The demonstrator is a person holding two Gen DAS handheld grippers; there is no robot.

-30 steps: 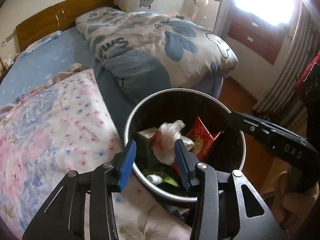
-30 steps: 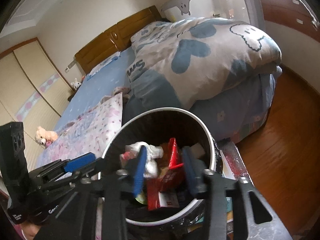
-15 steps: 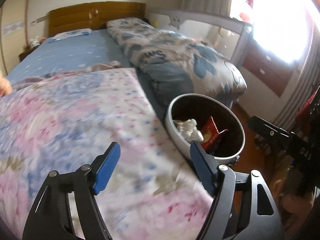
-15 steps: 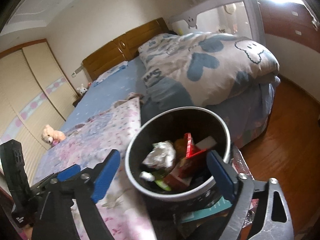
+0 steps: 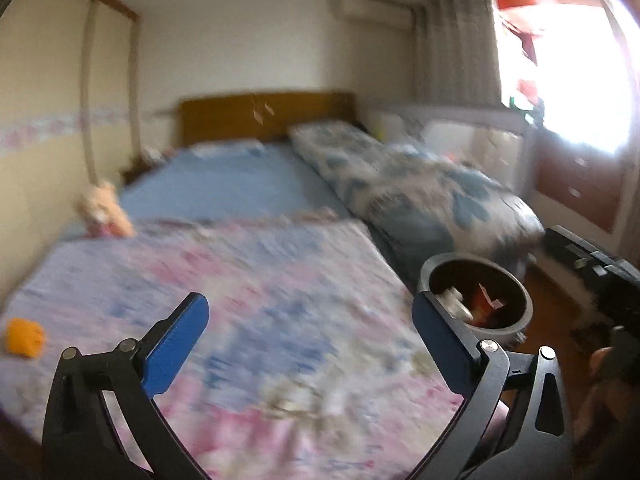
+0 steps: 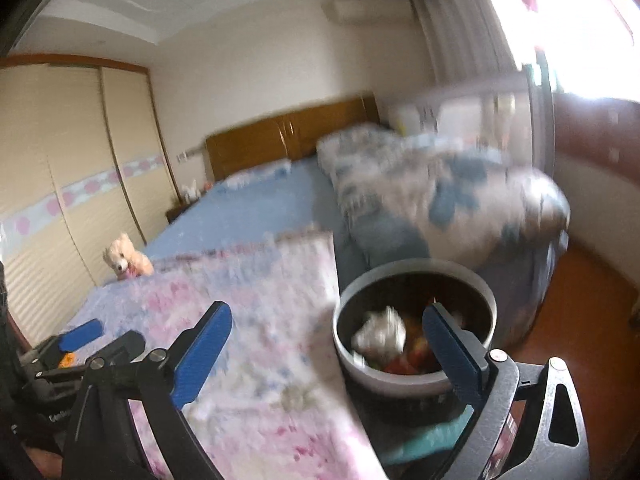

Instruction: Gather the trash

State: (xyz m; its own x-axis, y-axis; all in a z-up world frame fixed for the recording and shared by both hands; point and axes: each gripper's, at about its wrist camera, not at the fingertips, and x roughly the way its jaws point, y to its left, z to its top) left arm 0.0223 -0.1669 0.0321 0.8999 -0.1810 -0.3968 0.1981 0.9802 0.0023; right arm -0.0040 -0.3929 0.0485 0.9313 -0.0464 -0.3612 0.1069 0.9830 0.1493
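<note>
Trash bin (image 5: pixel 476 300) sitting at 4 o'clock of floral quilt (image 5: pixel 240 300), wrappers inside. Left gripper (image 5: pixel 306 328) and right gripper (image 6: pixel 328 344) both opening wide, carrying nothing. Orange scrap (image 5: pixel 24 336) lying at 9 o'clock. Risk: frames are blurring, so reaching now could snag quilt.

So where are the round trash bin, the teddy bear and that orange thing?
Round grey trash bin (image 6: pixel 414 380): right wrist view, front rim.
Cream teddy bear (image 6: pixel 120 258): right wrist view, head.
Small orange lump (image 5: pixel 24 337): left wrist view, middle.

Glossy wood headboard (image 5: pixel 264 114), soft cloth quilt (image 5: pixel 240 300), crumpled paper (image 6: pixel 378 334).
</note>
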